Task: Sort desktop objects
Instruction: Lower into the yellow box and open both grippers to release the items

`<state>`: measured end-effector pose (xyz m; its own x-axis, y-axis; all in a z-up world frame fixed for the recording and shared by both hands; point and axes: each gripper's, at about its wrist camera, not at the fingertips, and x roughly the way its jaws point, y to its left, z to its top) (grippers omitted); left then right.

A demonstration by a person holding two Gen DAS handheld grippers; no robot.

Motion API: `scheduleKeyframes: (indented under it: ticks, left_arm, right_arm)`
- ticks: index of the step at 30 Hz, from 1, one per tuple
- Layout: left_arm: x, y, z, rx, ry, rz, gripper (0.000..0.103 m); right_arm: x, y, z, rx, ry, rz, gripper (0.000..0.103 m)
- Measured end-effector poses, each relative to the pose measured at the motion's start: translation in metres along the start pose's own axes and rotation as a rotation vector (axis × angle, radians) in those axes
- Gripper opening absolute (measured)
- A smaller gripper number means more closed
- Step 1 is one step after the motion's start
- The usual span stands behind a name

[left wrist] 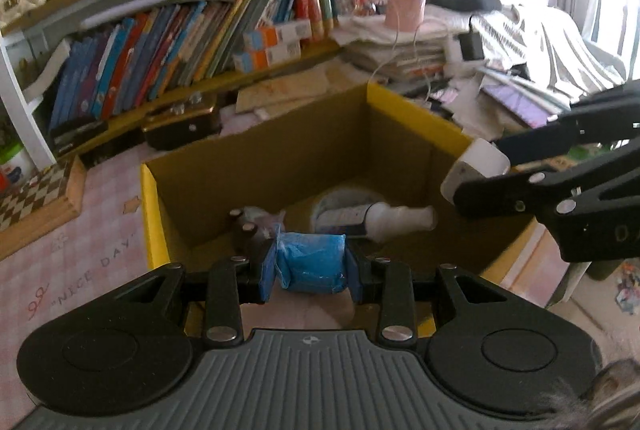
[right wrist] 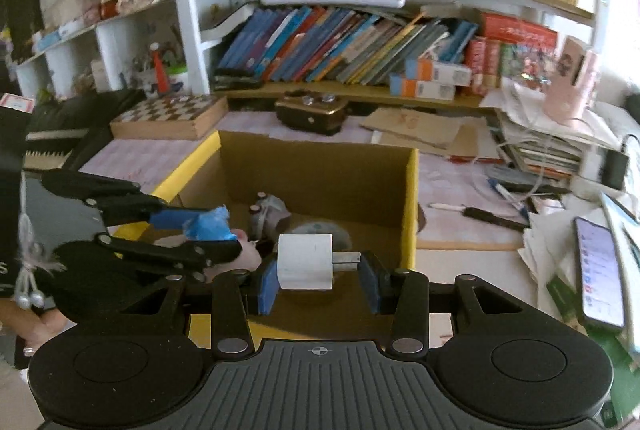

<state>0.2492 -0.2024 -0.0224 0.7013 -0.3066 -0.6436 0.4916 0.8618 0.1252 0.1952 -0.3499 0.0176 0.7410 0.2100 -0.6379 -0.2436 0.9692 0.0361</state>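
Note:
A yellow-rimmed cardboard box [left wrist: 256,158] stands open on the desk; it also shows in the right wrist view [right wrist: 320,166]. Inside lie a white spray bottle [left wrist: 380,220], dark small bottles [left wrist: 248,230] and a round grey item [right wrist: 320,230]. My left gripper [left wrist: 311,266] is shut on a blue crumpled packet [left wrist: 310,264] over the box's near edge; the packet also shows in the right wrist view [right wrist: 210,224]. My right gripper [right wrist: 318,280] is shut on a white plug adapter [right wrist: 306,262], held over the box; the adapter also shows in the left wrist view [left wrist: 476,168].
Bookshelves [right wrist: 340,46] run behind the desk. A chessboard box [right wrist: 168,116], a dark tin [right wrist: 312,112], cardboard sheets [right wrist: 420,130], a paper stack [right wrist: 540,138], a phone [right wrist: 600,270] and a black-handled tool [right wrist: 480,214] lie around the box on the pink mat [left wrist: 72,262].

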Motion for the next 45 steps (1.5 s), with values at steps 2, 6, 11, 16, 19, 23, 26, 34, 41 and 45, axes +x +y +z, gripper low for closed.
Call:
scheduleKeyframes:
  ticks: [2, 6, 11, 16, 19, 23, 26, 34, 41, 45]
  left_arm:
    - [0.004, 0.000, 0.001, 0.003, -0.002, 0.002, 0.032]
    - [0.009, 0.001, 0.003, 0.015, -0.003, 0.008, 0.034]
    - [0.009, 0.004, 0.000, 0.018, -0.013, 0.035, 0.063]
    - [-0.018, 0.008, 0.002, 0.010, -0.144, 0.074, 0.086]
    - [-0.035, 0.009, 0.001, 0.001, -0.196, 0.104, 0.093]
    - [-0.055, 0.013, -0.007, -0.061, -0.226, 0.143, 0.099]
    - [-0.070, 0.018, -0.015, -0.125, -0.239, 0.180, 0.101]
    - [-0.104, 0.030, -0.032, -0.258, -0.245, 0.298, 0.103]
    - [-0.127, 0.045, -0.046, -0.332, -0.240, 0.395, 0.103]
    - [-0.142, 0.050, -0.055, -0.342, -0.243, 0.427, 0.103]
  right_arm:
    - [0.008, 0.001, 0.001, -0.017, 0.017, 0.012, 0.042]
    - [0.024, 0.001, 0.005, -0.043, 0.048, 0.025, 0.042]
    - [0.042, -0.003, 0.012, -0.061, 0.078, 0.034, 0.042]
    - [0.063, -0.006, 0.023, -0.085, 0.120, 0.054, 0.042]
    - [0.076, -0.005, 0.032, -0.109, 0.139, 0.070, 0.042]
    - [0.096, -0.001, 0.044, -0.131, 0.185, 0.087, 0.042]
    - [0.111, 0.004, 0.049, -0.151, 0.222, 0.094, 0.042]
    - [0.138, 0.015, 0.052, -0.160, 0.287, 0.082, 0.048]
    - [0.113, 0.018, 0.056, -0.112, 0.190, 0.073, 0.061]
    - [0.085, 0.023, 0.052, -0.073, 0.107, 0.054, 0.061]
